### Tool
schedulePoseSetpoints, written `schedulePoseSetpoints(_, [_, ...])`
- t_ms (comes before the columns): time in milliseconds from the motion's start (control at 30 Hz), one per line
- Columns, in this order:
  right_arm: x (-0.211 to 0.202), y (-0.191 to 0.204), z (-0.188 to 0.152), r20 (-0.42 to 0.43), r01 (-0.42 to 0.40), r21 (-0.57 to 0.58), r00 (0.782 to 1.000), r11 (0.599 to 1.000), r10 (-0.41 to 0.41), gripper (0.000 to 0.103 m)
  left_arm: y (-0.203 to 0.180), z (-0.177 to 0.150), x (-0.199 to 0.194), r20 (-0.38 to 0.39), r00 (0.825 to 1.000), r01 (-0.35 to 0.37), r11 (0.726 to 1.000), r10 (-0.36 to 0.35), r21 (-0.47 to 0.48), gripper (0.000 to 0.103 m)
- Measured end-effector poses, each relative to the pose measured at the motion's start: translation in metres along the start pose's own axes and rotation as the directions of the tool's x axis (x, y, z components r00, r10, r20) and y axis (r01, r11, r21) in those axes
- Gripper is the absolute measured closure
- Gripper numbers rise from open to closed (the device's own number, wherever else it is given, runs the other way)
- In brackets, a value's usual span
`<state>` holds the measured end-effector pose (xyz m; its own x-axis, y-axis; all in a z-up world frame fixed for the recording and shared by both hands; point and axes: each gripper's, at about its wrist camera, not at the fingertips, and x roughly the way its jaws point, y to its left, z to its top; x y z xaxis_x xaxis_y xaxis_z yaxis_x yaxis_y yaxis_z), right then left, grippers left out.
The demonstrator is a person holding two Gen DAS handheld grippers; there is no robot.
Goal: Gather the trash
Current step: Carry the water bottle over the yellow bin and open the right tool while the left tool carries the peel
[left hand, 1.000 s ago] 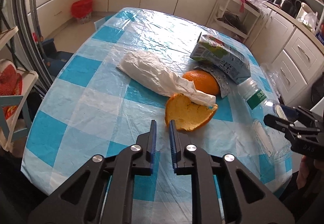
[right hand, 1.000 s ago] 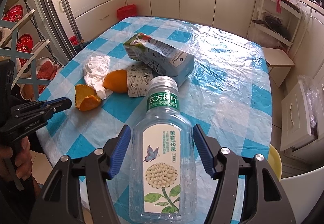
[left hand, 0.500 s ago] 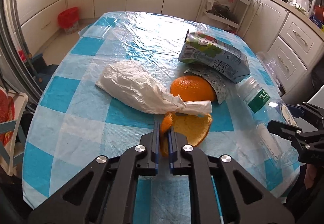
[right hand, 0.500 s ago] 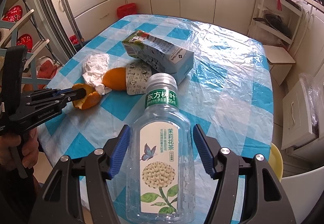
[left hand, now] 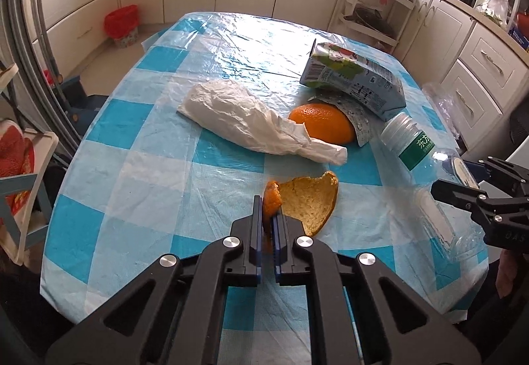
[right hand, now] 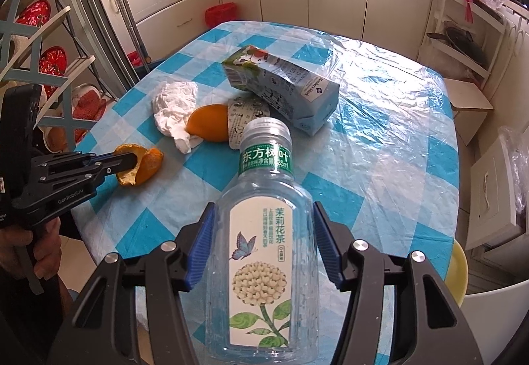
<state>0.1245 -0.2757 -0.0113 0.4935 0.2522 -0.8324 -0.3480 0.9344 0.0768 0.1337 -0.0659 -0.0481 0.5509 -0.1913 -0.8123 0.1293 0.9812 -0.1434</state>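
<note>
Orange peel, a curved half-shell with its pale inside facing up, sits at the near part of the checked table; the left gripper is pinched tight on its rim. The clear bottle lies on its side near the table edge, long axis running away from the right gripper, cap toward the carton. Those jaws have just been narrowing around the bottle's body; contact is unclear. Beyond lie a crumpled tissue and another peel half.

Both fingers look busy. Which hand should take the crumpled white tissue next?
Probably left: its gripper, shut on the orange peel piece, sits nearest the crumpled white tissue. The right gripper brackets the clear plastic bottle.
</note>
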Motion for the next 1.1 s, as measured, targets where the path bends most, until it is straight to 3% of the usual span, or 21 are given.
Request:
schedulePoseSetpoints(267, [-0.019, -0.006, -0.005, 0.055, -0.087, 0.052, 0.995, 0.995, 0.084, 0.047, 0.003, -0.001, -0.023, 0.050, 0.998, 0.044, 0.999, -0.042, -0.029, 0.098])
schedulePoseSetpoints(600, [-0.041, -0.023, -0.011, 0.130, -0.138, 0.128, 0.984, 0.982, 0.121, 0.047, -0.013, -0.001, -0.037, 0.070, 0.994, 0.090, 0.996, -0.089, -0.022, 0.098])
schedulePoseSetpoints(933, [-0.067, -0.068, -0.027, 0.191, -0.078, 0.259, 0.981, 0.963, 0.028, 0.047, -0.045, 0.001, -0.039, 0.060, 0.986, 0.155, 0.988, -0.155, 0.003, 0.098])
schedulePoseSetpoints(1100, [-0.076, -0.112, -0.036, 0.166, -0.016, 0.398, 0.985, 0.917, -0.055, 0.047, -0.074, 0.005, -0.033, 0.047, 0.979, 0.194, 0.980, -0.196, 0.042, 0.098])
